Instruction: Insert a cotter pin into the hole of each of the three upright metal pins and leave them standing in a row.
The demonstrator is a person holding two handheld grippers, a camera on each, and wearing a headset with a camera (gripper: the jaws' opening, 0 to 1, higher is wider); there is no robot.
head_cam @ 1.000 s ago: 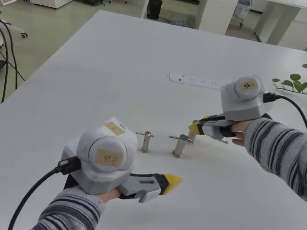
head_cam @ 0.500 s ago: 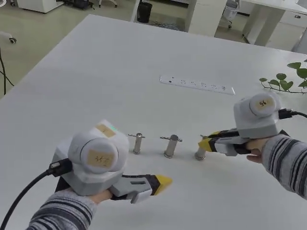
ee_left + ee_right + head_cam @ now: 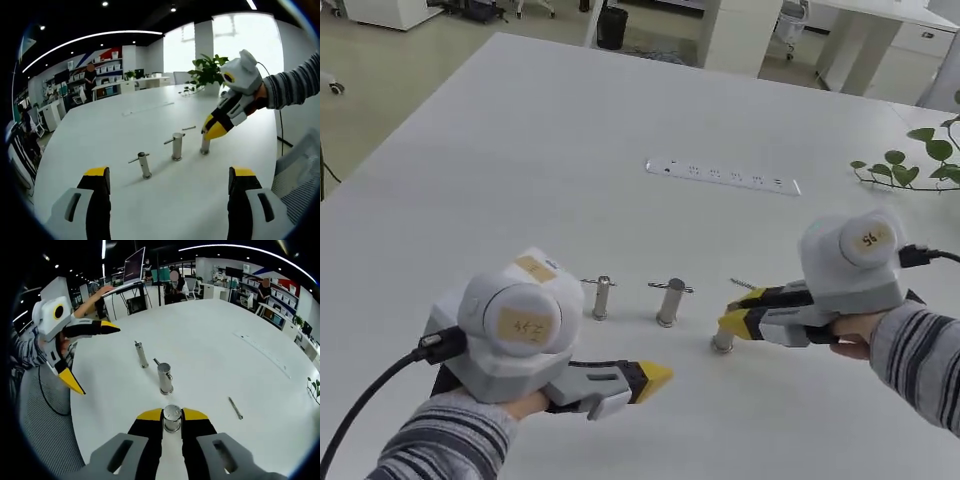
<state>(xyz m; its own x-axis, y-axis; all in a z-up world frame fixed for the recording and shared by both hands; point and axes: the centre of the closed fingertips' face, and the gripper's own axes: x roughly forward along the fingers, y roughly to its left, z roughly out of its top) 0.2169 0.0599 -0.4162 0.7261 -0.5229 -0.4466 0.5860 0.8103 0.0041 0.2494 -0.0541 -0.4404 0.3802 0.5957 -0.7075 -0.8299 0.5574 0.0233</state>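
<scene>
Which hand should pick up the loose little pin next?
Probably left: the left gripper is open and empty; the right gripper is shut on the third post, though the loose pin lies nearer it.

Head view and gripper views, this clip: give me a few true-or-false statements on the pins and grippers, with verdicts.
1. The right gripper is shut on the rightmost metal pin. True.
2. All three pins carry a cotter pin. False: the left metal pin and middle metal pin do; none shows in the rightmost, and a loose cotter pin lies on the table.
3. The left gripper holds a cotter pin. False: it is open and empty.
4. A power strip lies beyond the pins. True.
</scene>
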